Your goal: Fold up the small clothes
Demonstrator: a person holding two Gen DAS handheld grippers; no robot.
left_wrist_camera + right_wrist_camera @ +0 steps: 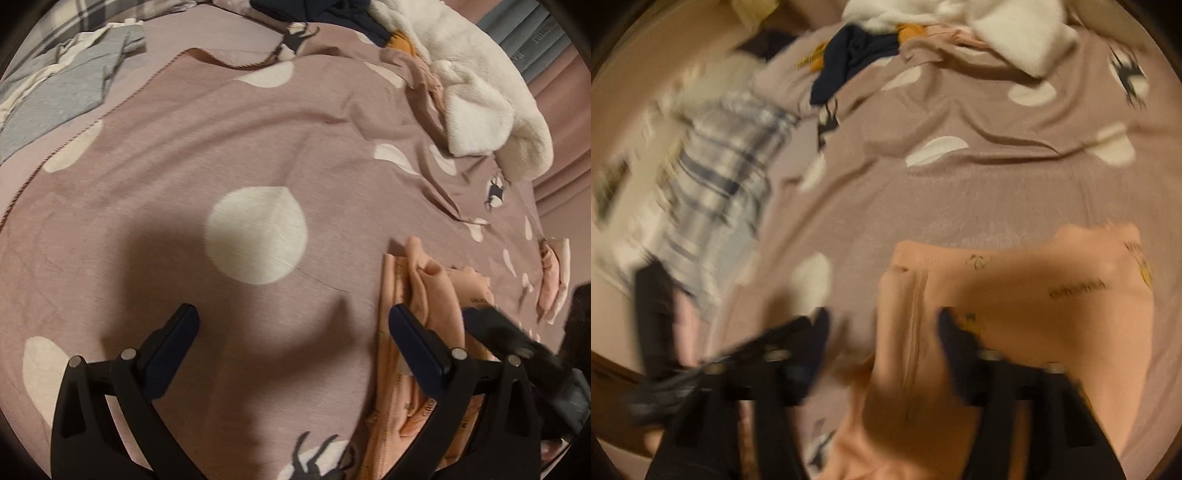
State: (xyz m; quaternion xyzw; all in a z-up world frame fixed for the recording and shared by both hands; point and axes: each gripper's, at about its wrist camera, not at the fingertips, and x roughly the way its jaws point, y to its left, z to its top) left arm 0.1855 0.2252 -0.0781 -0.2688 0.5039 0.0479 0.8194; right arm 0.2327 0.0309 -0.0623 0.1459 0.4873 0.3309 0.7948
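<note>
The left gripper [291,321] fills the bottom of its own view, its two dark fingers [173,339] spread wide with nothing between them but bare mauve bedspread [155,177] and shadow. Just beside its right finger lies the peach garment [424,295], crumpled into ridges and running down to the lower edge of the frame. In the right wrist view the right gripper [882,325] is blurred; its fingers [955,332] stand apart, one over the spread and the other over the peach garment [1015,280], whose folded left edge lies between them, and the pads do not seem to press on the cloth. From the left camera the right gripper [495,325] shows as a dark blur over the garment's far side. No box, basket or other container is in sight; the clothes lie loose on the spread. The middle of the spread, around a large white dot [256,234], is flat and open. Its hemmed edge [48,155] curves along the left, with a grey-blue cloth [55,88] beyond it. Along the far side sit a white fleece [480,96], a navy garment [332,14] and a small orange piece [400,44]. A folded pink item [554,280] lies near the right rim, and a plaid cloth [713,177] stretches out on the left of the right camera's view. Both grippers tilt downward toward the bed.
</note>
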